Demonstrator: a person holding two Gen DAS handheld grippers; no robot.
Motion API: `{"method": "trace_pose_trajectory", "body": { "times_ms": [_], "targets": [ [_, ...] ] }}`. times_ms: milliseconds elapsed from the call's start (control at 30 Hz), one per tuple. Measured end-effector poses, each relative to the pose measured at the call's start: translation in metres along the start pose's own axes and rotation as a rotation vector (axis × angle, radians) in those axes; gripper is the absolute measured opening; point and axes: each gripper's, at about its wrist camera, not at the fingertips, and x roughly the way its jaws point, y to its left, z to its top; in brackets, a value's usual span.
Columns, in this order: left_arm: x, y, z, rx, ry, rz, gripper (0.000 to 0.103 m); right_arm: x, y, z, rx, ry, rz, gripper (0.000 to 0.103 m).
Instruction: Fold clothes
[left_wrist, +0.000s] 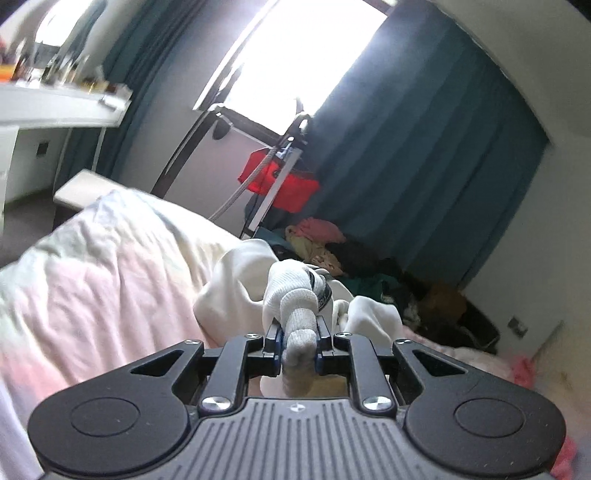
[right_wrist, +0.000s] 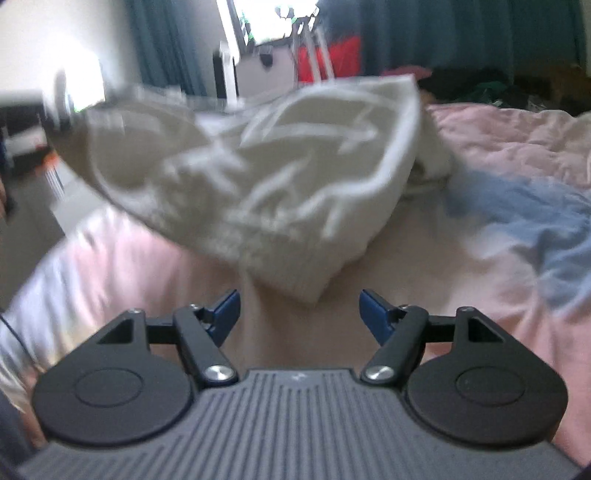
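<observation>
Pinching a grey-white sock (left_wrist: 299, 314) between its fingers, the left gripper (left_wrist: 300, 350) holds it above the pink duvet (left_wrist: 92, 288). The right gripper (right_wrist: 300, 314) stands spread and holds nothing, just before a cream garment (right_wrist: 258, 177) that hangs lifted over the bed. To fold well, I think the free jaws should catch a loose edge, keeping the cloth flat and tight.

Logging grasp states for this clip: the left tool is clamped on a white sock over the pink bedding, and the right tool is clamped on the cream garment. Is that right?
Not quite. The right tool is open and holds nothing; the right wrist view shows its blue fingers spread, short of the cream garment. The left tool is indeed clamped on the white sock over the pink bedding.
</observation>
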Motion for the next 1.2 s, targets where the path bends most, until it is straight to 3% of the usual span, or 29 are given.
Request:
{"method": "trace_pose_trajectory", "body": {
  "times_ms": [67,133,333,400,500,600,733,933,1000,1100,1200],
  "targets": [
    [0.005,0.003,0.002,-0.014,0.000,0.002,0.017,0.017,-0.003,0.000,0.025,0.005,-0.007,0.071],
    [0.010,0.007,0.003,-0.029,-0.001,0.003,0.017,0.025,-0.007,0.003,0.065,-0.038,-0.022,0.059],
    [0.022,0.013,0.006,-0.054,0.009,0.004,0.017,0.005,-0.031,0.017,0.187,-0.291,-0.108,0.035],
    [0.024,0.007,0.004,-0.044,0.013,0.001,0.017,0.011,-0.038,0.024,0.207,-0.292,-0.118,0.034],
    [0.029,0.002,0.002,-0.053,0.025,0.000,0.017,0.044,-0.047,0.027,0.219,-0.147,-0.076,0.034],
    [0.033,0.002,-0.002,-0.044,0.039,0.029,0.017,0.071,-0.049,0.016,0.216,-0.023,-0.053,0.028],
    [0.037,0.012,-0.003,-0.093,0.065,0.047,0.017,0.056,-0.047,0.025,0.186,-0.103,-0.061,0.014],
    [0.023,0.023,-0.001,-0.206,0.036,-0.019,0.019,-0.009,-0.027,0.043,0.077,-0.324,-0.098,0.012],
    [0.024,0.025,-0.002,-0.238,0.082,-0.022,0.020,-0.028,-0.020,0.043,0.027,-0.333,-0.113,0.012],
    [0.033,0.032,-0.007,-0.255,0.204,0.037,0.022,-0.055,-0.011,0.043,-0.048,-0.340,-0.137,0.012],
    [0.041,0.037,-0.015,-0.253,0.319,0.094,0.026,-0.040,-0.022,0.031,-0.022,-0.152,-0.087,0.016]
  ]
}}
